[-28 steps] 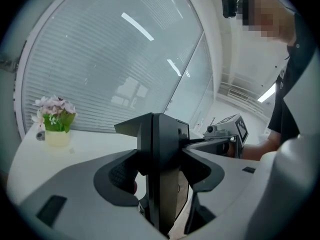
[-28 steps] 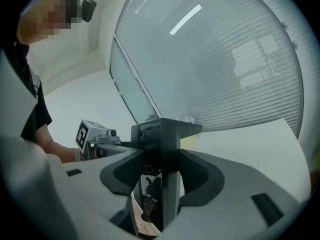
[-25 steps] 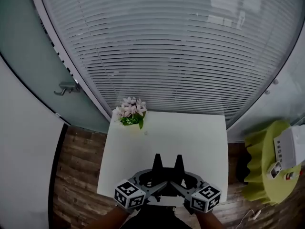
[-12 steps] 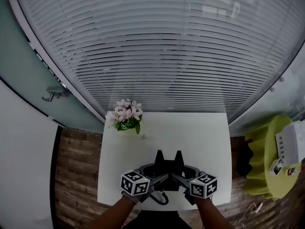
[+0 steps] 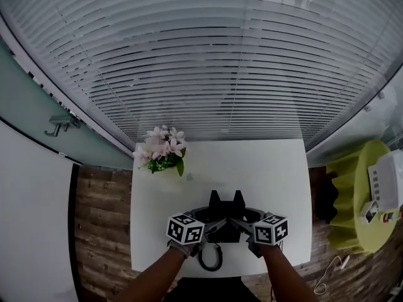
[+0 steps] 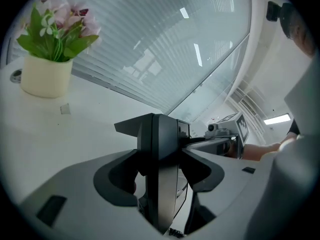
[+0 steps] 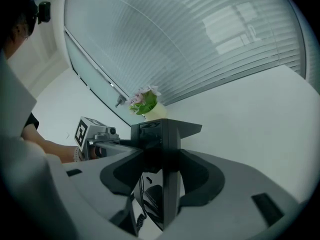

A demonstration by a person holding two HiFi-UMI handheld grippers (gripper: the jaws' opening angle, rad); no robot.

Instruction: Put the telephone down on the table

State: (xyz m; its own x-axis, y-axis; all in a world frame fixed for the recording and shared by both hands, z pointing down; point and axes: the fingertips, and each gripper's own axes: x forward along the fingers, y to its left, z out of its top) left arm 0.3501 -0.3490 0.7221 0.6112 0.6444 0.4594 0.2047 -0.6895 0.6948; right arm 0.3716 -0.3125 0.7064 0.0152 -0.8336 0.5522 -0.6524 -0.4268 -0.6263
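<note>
- Head view: left hand-held gripper [image 5: 215,201] and right hand-held gripper [image 5: 238,201] both clamp the telephone [image 5: 224,231], by the tabletop's [image 5: 271,168] near edge.
- Risk: an uneven release tips it; the dangling coiled cord [image 5: 210,258] may snag.

Potted pink flowers [image 5: 160,151] stand before slatted blinds [image 5: 214,55] — a lime-green stool [image 5: 348,206] off to the right
</note>
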